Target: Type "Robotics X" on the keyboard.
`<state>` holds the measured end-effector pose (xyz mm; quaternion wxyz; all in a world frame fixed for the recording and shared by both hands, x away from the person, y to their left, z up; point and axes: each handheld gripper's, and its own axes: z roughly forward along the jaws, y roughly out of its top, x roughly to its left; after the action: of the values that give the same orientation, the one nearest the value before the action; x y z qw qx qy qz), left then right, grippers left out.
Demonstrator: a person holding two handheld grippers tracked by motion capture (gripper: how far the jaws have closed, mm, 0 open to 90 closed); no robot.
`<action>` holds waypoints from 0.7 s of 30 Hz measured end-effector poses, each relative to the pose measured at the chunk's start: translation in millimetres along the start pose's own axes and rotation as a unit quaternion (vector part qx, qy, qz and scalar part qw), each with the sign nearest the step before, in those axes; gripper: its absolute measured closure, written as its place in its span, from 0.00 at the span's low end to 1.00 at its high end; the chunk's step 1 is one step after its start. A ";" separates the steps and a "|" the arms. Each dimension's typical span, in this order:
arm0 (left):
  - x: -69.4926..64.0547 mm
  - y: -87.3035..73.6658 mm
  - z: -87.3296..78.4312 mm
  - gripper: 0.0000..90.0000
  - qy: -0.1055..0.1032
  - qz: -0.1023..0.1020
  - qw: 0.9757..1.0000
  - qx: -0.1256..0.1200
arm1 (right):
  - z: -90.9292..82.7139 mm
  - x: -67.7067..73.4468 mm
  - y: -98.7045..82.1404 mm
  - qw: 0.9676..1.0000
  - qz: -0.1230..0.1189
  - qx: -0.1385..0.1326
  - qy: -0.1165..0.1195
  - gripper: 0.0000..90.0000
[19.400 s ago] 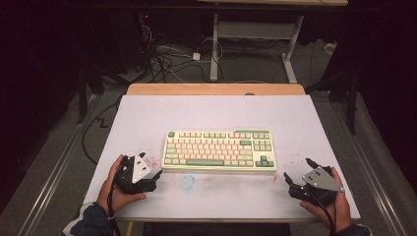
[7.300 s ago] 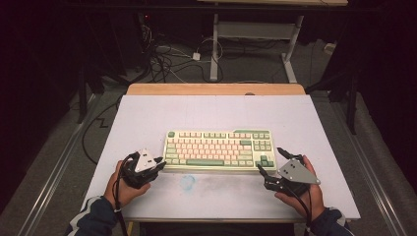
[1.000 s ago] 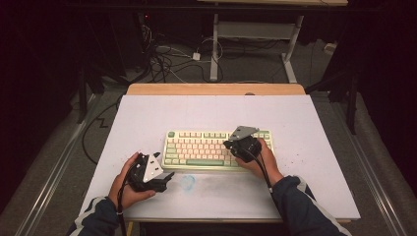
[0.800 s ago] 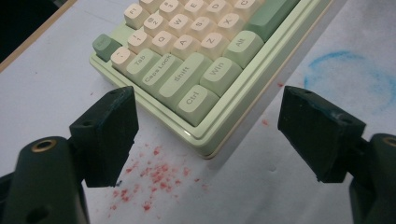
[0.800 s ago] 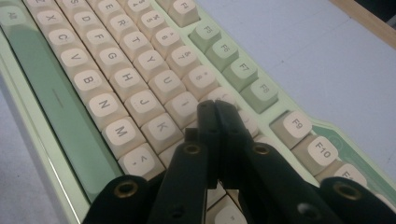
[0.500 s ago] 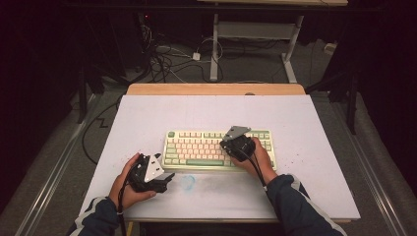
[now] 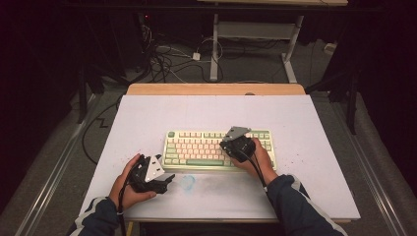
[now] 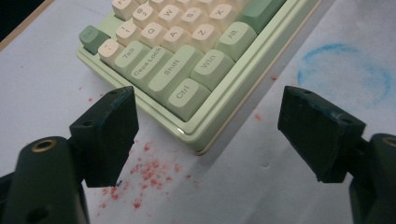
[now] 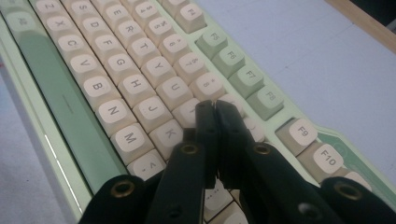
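Note:
A pale green keyboard (image 7: 196, 147) with cream keys lies in the middle of the white table (image 7: 314, 128). My right gripper (image 7: 225, 147) hovers over its right half, shut with nothing held. In the right gripper view the closed tips (image 9: 215, 106) touch or nearly touch the keys (image 9: 140, 88) just past the K key. My left gripper (image 7: 168, 180) rests by the keyboard's front left corner, open. That corner with the Ctrl key (image 8: 186, 95) sits just beyond the gap of the left gripper (image 8: 212, 135).
A faint blue ring mark (image 7: 188, 182) lies on the table in front of the keyboard. Red crumbs (image 8: 149, 172) are scattered near the keyboard's corner. A wooden strip (image 7: 216, 89) runs along the far edge. Cables (image 7: 167, 59) and a desk frame (image 7: 255, 34) lie beyond.
My right gripper came from the keyboard's right side onto the keys and drifted slightly left over the last second. My left gripper stayed at the front left corner.

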<state>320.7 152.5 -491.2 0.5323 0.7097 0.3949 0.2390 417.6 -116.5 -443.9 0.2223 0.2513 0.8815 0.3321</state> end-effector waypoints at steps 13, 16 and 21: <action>4.9 3.2 -0.1 0.27 0.012 -0.020 1.000 -0.003 | -24.7 -5.6 -0.9 0.998 0.013 -0.058 -0.005 0.83; 4.8 3.2 0.0 0.30 0.014 -0.018 1.000 -0.003 | -31.0 -6.1 -1.5 0.997 0.014 -0.074 -0.011 0.72; 5.3 3.4 0.9 0.37 0.018 -0.025 1.000 -0.001 | -43.0 -5.4 -3.7 0.995 0.007 -0.101 -0.021 0.53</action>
<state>325.4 155.9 -488.7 0.5313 0.6947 0.4219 0.2388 396.7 -142.5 -416.1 0.2628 0.2412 0.8368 0.4153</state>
